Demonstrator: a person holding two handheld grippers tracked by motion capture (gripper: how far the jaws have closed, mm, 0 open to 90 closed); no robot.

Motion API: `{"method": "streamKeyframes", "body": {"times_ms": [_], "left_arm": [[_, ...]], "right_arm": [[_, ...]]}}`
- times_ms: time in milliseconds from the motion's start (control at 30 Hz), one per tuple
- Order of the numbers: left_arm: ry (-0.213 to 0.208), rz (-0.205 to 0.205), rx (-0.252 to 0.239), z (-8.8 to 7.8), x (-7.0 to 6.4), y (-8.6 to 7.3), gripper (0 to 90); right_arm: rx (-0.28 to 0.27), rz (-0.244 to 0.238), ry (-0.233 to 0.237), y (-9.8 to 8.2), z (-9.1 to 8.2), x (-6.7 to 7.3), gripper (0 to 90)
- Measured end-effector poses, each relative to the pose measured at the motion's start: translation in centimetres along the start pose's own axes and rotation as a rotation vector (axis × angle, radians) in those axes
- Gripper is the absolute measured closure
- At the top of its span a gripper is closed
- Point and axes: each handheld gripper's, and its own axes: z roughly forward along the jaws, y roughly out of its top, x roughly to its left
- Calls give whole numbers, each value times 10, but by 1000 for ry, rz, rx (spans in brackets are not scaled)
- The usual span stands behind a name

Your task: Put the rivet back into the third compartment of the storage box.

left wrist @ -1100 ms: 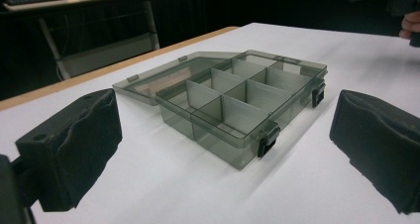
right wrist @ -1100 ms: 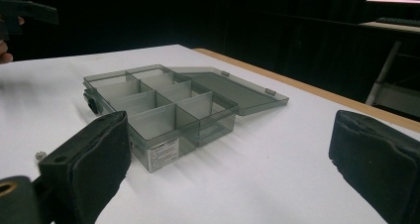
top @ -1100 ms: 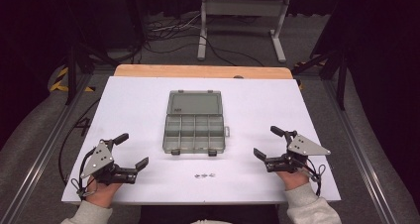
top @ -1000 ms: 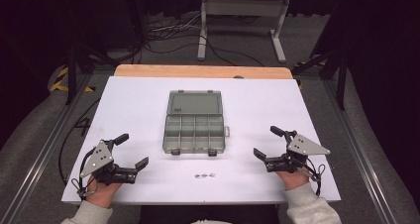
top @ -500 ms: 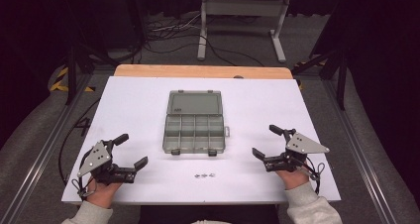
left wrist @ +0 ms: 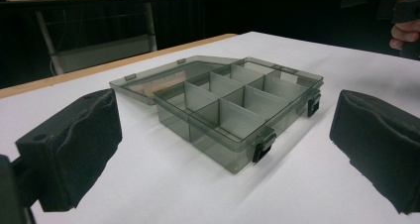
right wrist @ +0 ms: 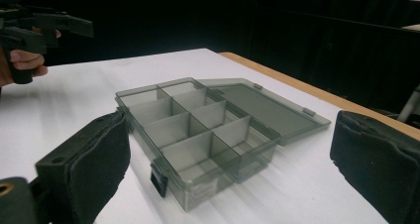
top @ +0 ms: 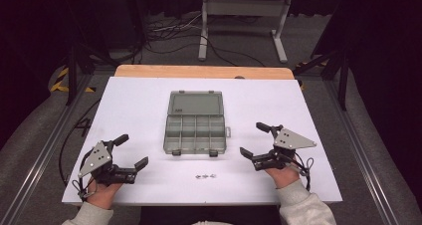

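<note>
The left gripper [top: 130, 151] is a black handheld tool with two angular black jaws and a pale grey three-cornered plate mounted on top, dotted with small dark screws. A thin black cable loops out from its rear near the wrist. The right gripper [top: 258, 140] is of the same build: black frame, grey triangular plate, and a looped black cable trailing behind. Seen close in the gripper views, the jaw pads [left wrist: 74, 142] are thick blocks of matt black foam with wrinkled, slightly uneven faces and a small round hole near one corner. The person wears light grey sleeves [top: 304, 205] with ribbed cuffs.
</note>
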Motion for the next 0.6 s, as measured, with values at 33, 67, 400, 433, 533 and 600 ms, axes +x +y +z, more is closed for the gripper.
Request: {"method": "streamKeyframes", "body": {"times_ms": [33,67,400,433,533,600], "left_arm": [[0,1,2,0,0,0,2],[2,3,-1,0,0,0,2],[-3,6,2,-1,0,0,2],[-3,5,2,-1,0,0,2],[-4,4,4,-1,0,1,2],[-5,2,4,0,0,0,2]], "right_arm": [[0,3,7,1,3,2,26],[0,3,19,2,7,4,26],[18,4,82,16,32,17,19],[14,9,94,17,35,18,19],[30,5,127,21,42,22,22],[73,-15,136,25,46,26,22]]}}
